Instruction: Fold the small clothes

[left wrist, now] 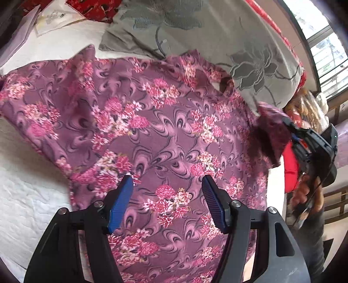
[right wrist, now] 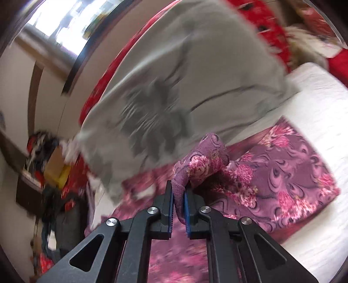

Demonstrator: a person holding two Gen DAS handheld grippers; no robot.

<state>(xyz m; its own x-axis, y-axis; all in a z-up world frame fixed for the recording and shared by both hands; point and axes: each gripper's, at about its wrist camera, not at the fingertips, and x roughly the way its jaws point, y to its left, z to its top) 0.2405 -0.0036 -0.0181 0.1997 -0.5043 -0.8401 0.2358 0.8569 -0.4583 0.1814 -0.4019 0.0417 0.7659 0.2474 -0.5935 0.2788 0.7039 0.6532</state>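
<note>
A purple shirt with pink flowers (left wrist: 156,130) lies spread on a white bed cover (left wrist: 26,196). My left gripper (left wrist: 167,185) hovers open and empty above the shirt's middle. In the left wrist view my right gripper (left wrist: 304,148) is at the shirt's right edge, lifting a bunched sleeve. In the right wrist view my right gripper (right wrist: 178,191) is shut on that purple sleeve fold (right wrist: 202,161), raised above the rest of the shirt (right wrist: 282,174).
A grey pillow with a flower print (left wrist: 217,43) lies just behind the shirt, also in the right wrist view (right wrist: 174,87). Red bedding (left wrist: 93,8) and papers (left wrist: 54,17) lie at the far left. The bed's edge and a window (left wrist: 326,54) are at the right.
</note>
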